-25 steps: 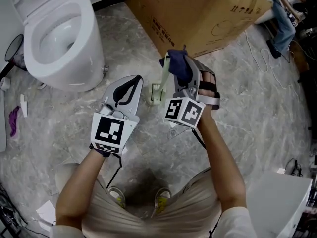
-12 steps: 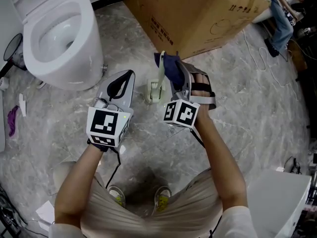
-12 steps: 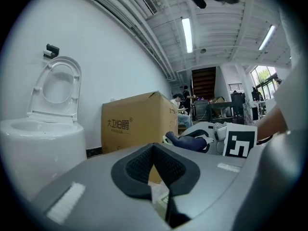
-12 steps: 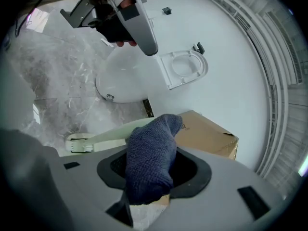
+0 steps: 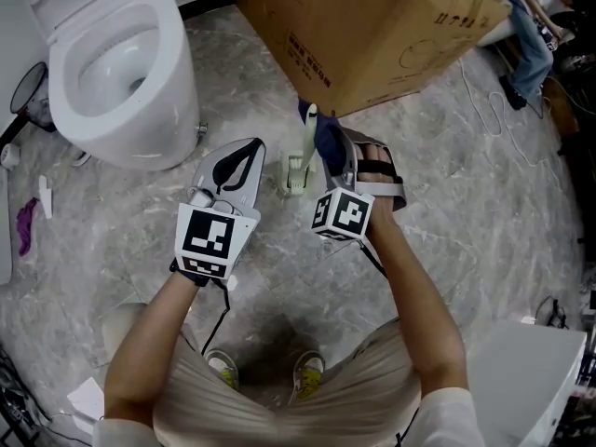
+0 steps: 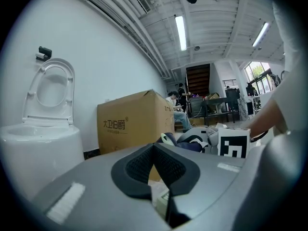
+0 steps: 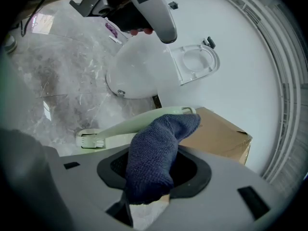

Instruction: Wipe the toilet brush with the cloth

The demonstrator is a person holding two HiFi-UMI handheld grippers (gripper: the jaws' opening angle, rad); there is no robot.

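Slipping slightly lower, the cloth (image 5: 329, 138) now bares the tip of the toilet brush (image 5: 300, 156), which stands upright on the floor (image 5: 447, 184). The right hand-held gripper (image 5: 335, 152) pinches the cloth against the handle's 3 o'clock side. The left hand-held gripper (image 5: 244, 154), at 9 o'clock, is closed and empty. The stroke probably goes best pressed steadily down the handle without tipping the brush.

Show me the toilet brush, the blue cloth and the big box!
toilet brush (image 7: 133, 123): right gripper view, on its pale green handle.
cloth (image 7: 150, 161): right gripper view, on its middle.
cardboard box (image 5: 372, 26): head view, on its side.

Black-white marker cubes (image 5: 206, 241), beige trousers (image 5: 279, 408)
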